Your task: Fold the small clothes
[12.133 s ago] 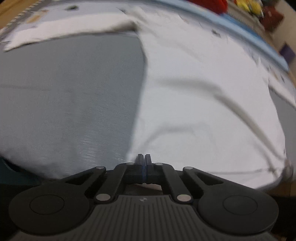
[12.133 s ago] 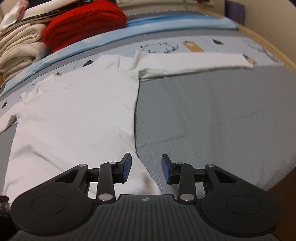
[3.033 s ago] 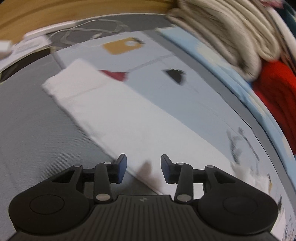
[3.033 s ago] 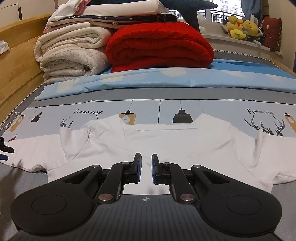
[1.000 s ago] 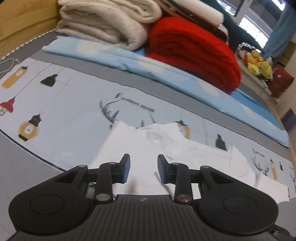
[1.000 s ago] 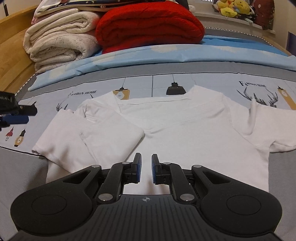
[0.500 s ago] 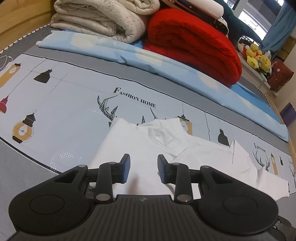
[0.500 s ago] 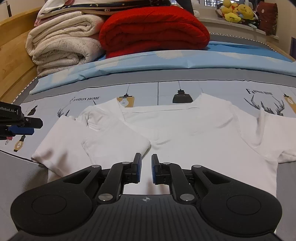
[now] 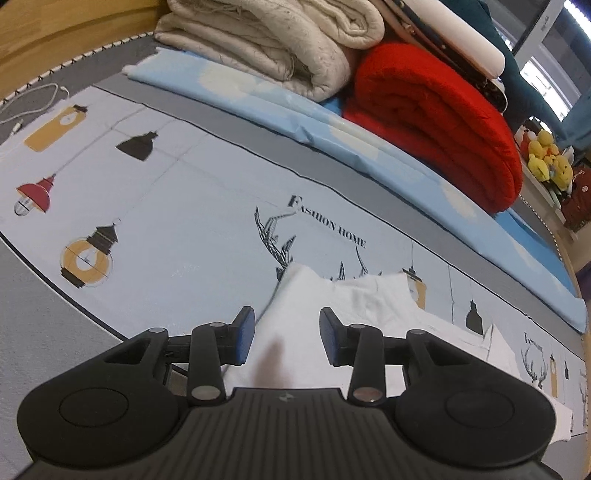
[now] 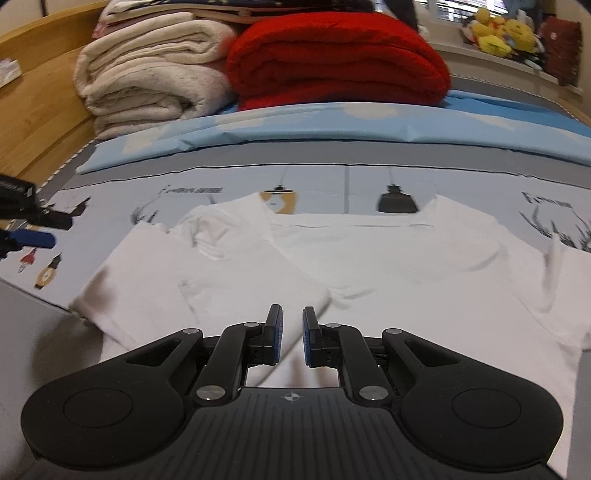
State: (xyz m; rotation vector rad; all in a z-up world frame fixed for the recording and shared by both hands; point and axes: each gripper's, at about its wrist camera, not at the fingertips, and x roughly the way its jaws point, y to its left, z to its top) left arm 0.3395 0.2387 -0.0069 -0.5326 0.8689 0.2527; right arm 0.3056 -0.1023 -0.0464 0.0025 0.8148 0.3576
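Observation:
A white T-shirt [image 10: 388,266] lies flat on the printed bedspread, neck toward the blankets. Its left sleeve is folded inward over the chest [image 10: 221,288]; the right sleeve [image 10: 569,280] lies spread out. My right gripper [image 10: 291,332] hovers over the shirt's lower middle, its blue pads a narrow gap apart with nothing between them. My left gripper [image 9: 287,334] is over the folded left shoulder of the shirt [image 9: 332,302]. Its jaws are opening, with nothing between them; the cloth lies beneath. The left gripper's fingers [image 10: 35,238] also show at the left edge of the right wrist view.
Folded cream blankets [image 10: 147,74] and a red blanket [image 10: 332,55] are stacked at the head of the bed. Plush toys [image 10: 506,33] sit on a ledge at the back right. A wooden bed frame [image 9: 55,33] and a white cable [image 9: 33,103] run along the left.
My left gripper has shifted left toward the folded shoulder edge and its jaws have widened. My right gripper has crept slightly forward over the shirt.

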